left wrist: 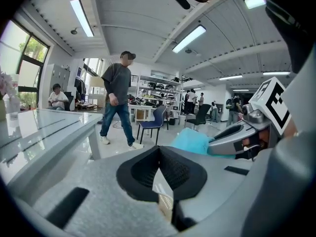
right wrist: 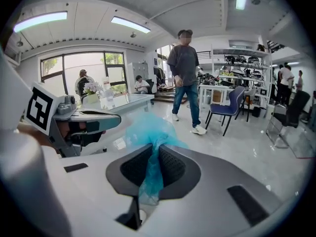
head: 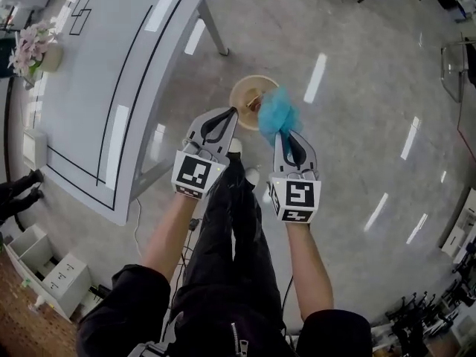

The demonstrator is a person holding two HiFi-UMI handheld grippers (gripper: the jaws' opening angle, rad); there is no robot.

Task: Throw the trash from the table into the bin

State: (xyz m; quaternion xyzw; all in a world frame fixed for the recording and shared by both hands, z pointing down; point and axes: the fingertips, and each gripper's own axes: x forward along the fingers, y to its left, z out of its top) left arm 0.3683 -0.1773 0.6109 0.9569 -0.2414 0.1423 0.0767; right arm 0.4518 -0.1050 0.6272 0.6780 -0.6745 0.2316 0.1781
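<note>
Head view: blue wad (head: 279, 112) above bin (head: 239, 88), clamped in right gripper (head: 278, 134).
Left gripper view: left gripper (left wrist: 159, 149) clenched, nothing gripped.
Right gripper view: wad pinched at gathered neck. Likely light, soft, crushable; may cling on release.

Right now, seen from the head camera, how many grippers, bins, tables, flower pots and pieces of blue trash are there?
grippers: 2 (left gripper, right gripper)
round bin: 1
table: 1
pot of flowers: 1
crumpled blue plastic: 1
Total: 6
</note>
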